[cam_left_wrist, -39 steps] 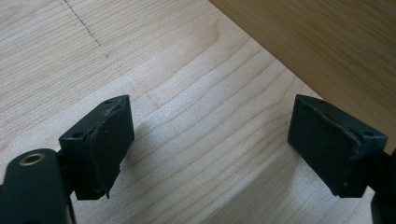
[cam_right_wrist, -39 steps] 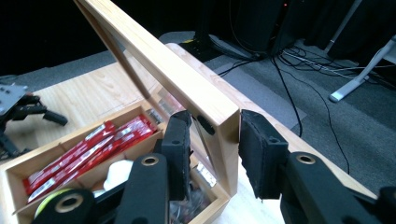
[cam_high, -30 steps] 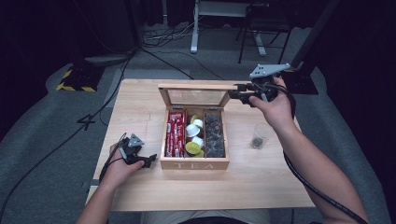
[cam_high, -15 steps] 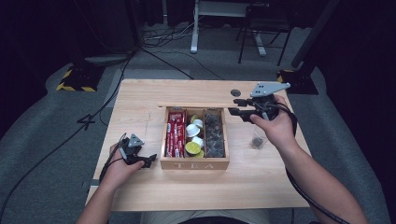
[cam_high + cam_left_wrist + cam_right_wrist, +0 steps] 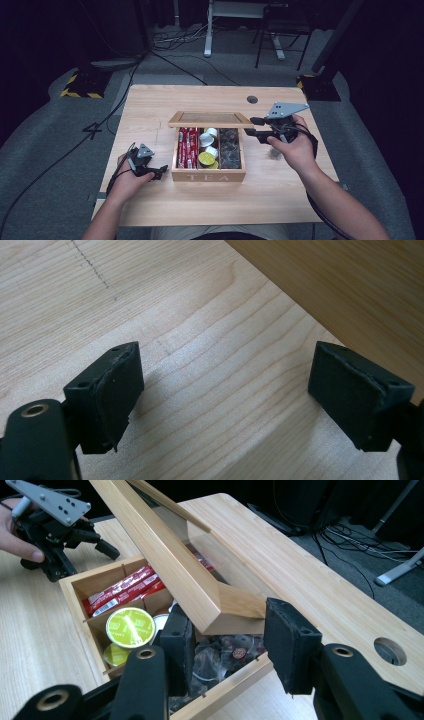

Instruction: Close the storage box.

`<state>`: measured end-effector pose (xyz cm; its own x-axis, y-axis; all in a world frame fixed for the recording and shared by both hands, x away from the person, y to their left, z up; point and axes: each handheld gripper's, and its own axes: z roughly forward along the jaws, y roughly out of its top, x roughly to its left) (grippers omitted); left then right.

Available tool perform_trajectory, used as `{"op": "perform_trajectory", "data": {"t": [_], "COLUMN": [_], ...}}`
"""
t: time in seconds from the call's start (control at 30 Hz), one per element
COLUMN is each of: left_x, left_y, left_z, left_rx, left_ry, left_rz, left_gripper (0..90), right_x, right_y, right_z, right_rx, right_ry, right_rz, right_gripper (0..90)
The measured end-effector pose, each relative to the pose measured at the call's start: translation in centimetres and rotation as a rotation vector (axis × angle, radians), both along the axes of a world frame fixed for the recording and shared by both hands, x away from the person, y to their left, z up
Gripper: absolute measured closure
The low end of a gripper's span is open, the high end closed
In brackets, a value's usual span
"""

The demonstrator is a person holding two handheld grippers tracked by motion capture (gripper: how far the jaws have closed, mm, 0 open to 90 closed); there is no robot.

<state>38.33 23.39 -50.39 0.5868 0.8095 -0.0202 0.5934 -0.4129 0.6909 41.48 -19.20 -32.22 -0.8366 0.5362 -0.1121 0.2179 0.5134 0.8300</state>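
Right gripper point(image 5: 225, 640) open, jaws straddling the corner of the half-lowered lid point(image 5: 165, 560) just ahead. Ease down slowly, keeping clear of the box point(image 5: 208, 175) rim. Left gripper point(image 5: 225, 405) open, idle beside the box wall; steady there.

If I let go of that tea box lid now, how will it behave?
The lid is half-lowered and hinged, so it would likely drop shut with a knock. Its glass-like pane looks fragile; ease it down. The right hand-held gripper straddles its corner with jaws open, so it may slip.
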Motion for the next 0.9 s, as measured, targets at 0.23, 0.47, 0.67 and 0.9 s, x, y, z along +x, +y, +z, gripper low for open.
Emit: {"op": "perform_trajectory", "data": {"t": [0.23, 0.47, 0.67, 0.9], "left_x": [0.0, 0.0, 0.0, 0.0], "left_y": [0.0, 0.0, 0.0, 0.0], "left_z": [0.0, 0.0, 0.0, 0.0], "left_rx": [-0.001, -0.002, -0.002, -0.004], "left_ry": [0.000, 0.000, 0.000, -0.001], "left_rz": [0.000, 0.000, 0.000, 0.000], "left_gripper": [15.0, 15.0, 15.0, 15.0], "right_x": [-1.4, -2.7, -3.5, -4.3], "right_y": [0.1, 0.2, 0.3, 0.5], "right_z": [-1.3, -2.6, -3.6, -4.7], "right_rx": [-0.029, -0.062, -0.098, -0.118], "right_ry": [-0.015, -0.031, -0.049, -0.078], "right_rz": [0.003, 0.006, 0.005, -0.006], "right_gripper": [54.8, 54.1, 53.7, 53.6]}}
